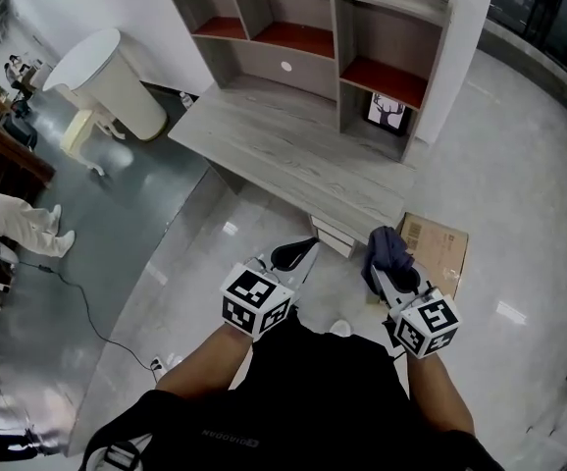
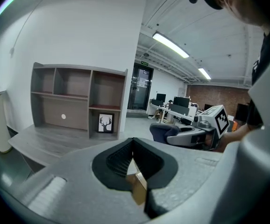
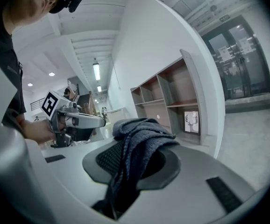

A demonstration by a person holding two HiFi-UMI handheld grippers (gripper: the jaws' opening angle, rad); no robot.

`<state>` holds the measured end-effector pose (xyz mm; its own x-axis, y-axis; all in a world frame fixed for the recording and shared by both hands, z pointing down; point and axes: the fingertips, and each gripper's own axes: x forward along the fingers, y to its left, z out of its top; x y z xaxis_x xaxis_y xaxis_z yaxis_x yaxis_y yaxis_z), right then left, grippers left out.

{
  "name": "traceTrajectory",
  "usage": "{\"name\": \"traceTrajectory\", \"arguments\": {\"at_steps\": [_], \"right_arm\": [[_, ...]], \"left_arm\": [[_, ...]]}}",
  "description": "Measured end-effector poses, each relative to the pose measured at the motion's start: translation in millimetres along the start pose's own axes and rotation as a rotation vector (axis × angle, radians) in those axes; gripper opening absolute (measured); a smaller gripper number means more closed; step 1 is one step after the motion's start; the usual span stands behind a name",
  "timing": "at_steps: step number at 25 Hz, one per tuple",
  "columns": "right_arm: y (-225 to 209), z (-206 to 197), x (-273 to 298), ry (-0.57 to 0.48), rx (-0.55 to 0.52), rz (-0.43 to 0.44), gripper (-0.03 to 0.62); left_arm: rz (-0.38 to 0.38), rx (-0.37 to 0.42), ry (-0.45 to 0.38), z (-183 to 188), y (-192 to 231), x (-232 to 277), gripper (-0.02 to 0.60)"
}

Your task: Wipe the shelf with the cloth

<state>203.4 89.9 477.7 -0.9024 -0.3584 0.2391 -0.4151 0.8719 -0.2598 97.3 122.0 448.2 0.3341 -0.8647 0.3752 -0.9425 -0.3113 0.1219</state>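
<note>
Crumpled dark grey cloth [image 3: 142, 127] clamped in right claw [image 3: 131, 149]; left claw [image 2: 133, 141] closed, empty

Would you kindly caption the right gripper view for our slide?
Right gripper shut on a dark cloth, facing the grey shelf.

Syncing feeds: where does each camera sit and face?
Head view: on head, steeply down at shelf, forearms, left hand-held gripper, right hand-held gripper.
Left gripper view: on left hand-held gripper, along shut jaws, toward shelf.
Right gripper view: on right hand-held gripper, along jaws clamping cloth.
Shared: all show shelf; gripper views show each other's gripper.
</note>
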Motion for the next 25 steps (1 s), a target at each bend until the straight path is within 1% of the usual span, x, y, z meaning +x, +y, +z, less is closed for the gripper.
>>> {"name": "traceTrajectory", "arguments": {"at_steps": [5,12,16,21,25], "right_arm": [[-7.0,7.0,24.8,0.001,-0.004,-0.029,0.095],[-6.5,32.5,76.3,-0.016,-0.012,-0.074,0.094],[-4.6,43.6,102.8,-0.029,0.0,-0.12,0.094],[1.8,47.1,133.9,-0.032,0.015,-0.177,0.094],[4.4,51.3,148.7,-0.05,0.032,-0.251,0.095]], "left_arm": [[-0.034,0.014,0.002,7.1,25.2,11.9,0.008],[-0.078,0.034,-0.007,28.9,81.2,20.7,0.008],[-0.121,0.052,-0.011,40.3,110.9,25.0,0.008],[-0.18,0.07,-0.004,46.4,145.7,30.3,0.008],[-0.246,0.094,0.005,49.4,165.1,34.3,0.008]]}}
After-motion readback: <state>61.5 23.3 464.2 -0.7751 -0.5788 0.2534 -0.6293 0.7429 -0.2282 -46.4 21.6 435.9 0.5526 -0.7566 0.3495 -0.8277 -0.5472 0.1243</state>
